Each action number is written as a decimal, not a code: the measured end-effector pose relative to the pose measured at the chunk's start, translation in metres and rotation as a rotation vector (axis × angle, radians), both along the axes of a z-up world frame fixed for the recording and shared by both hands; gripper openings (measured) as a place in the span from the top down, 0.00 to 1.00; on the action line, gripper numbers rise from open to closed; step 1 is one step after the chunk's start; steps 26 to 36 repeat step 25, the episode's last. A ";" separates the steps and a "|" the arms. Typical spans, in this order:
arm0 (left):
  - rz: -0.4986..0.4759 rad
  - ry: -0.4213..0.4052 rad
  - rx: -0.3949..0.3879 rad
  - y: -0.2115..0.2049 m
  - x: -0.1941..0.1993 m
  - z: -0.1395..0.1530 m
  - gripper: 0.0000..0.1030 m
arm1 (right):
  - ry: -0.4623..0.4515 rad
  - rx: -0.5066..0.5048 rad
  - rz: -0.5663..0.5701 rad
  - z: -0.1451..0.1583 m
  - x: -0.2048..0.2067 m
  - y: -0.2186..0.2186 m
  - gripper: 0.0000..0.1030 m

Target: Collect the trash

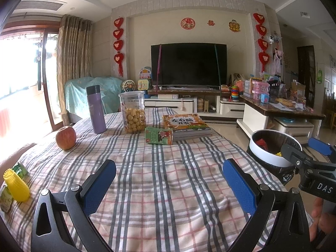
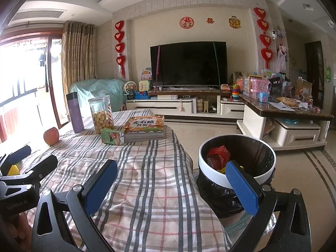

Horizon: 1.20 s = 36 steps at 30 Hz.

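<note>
A green drink carton point(image 1: 159, 135) lies on the checked tablecloth point(image 1: 159, 189) in front of the books. A yellow foam fruit net point(image 1: 15, 185) and green wrappers point(image 1: 20, 169) lie at the table's left edge. My left gripper point(image 1: 170, 180) hangs open and empty over the cloth. The white-rimmed trash bin point(image 2: 210, 174) with a black liner stands on the floor right of the table; red and yellow scraps lie inside. My right gripper point(image 2: 171, 185) is open and empty, its right finger over the bin's rim. The carton point(image 2: 112, 136) also shows in the right wrist view.
An apple point(image 1: 65, 137), a purple flask point(image 1: 96, 109), a clear jar of snacks point(image 1: 133, 112) and a stack of books point(image 1: 187, 124) stand on the far half of the table. A cluttered TV cabinet point(image 2: 283, 113) lies beyond the bin. A hand point(image 1: 321, 220) holds the right gripper.
</note>
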<state>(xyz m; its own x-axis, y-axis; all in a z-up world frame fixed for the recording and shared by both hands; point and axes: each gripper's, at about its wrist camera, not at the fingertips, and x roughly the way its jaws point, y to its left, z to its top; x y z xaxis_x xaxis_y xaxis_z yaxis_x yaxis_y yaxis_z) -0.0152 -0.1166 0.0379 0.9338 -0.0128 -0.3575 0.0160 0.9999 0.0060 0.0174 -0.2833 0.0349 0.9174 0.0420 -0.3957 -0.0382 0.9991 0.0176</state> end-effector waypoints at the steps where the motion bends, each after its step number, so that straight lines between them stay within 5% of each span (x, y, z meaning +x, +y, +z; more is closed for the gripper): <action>1: 0.000 0.001 0.001 -0.001 0.000 0.000 0.01 | 0.000 0.000 0.001 0.000 0.000 0.000 0.00; 36: 0.008 0.034 -0.029 0.011 0.011 -0.004 0.01 | 0.057 0.025 0.018 -0.003 0.002 0.015 0.00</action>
